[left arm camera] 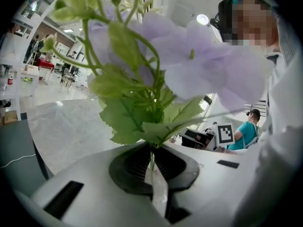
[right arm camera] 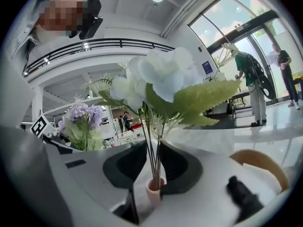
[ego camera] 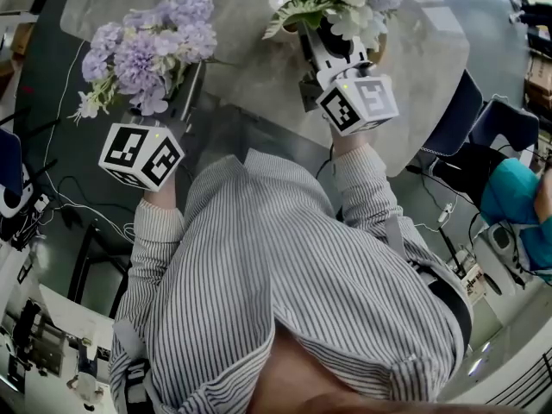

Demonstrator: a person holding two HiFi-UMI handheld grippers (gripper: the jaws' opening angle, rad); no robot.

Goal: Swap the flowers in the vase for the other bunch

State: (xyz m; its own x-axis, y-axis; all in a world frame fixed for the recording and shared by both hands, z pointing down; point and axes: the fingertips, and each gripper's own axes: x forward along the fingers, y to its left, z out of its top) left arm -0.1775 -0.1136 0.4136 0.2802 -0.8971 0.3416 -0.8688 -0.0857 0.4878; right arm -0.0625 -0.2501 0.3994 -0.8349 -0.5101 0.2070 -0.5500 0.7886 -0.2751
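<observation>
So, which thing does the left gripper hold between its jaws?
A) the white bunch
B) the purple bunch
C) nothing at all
B: in the left gripper view, the left gripper is shut on the thin stem of the purple bunch.

Head view looks steeply down; gripper views share lilac bunch (right arm camera: 83,116).

The person is wearing a long-sleeved shirt (ego camera: 285,274) in fine grey-and-white stripes — a dark waistband (ego camera: 450,304) is showing at four o'clock. The white left gripper (left arm camera: 151,163) and right gripper (right arm camera: 152,163) are each carrying a black-and-white marker cube.
</observation>
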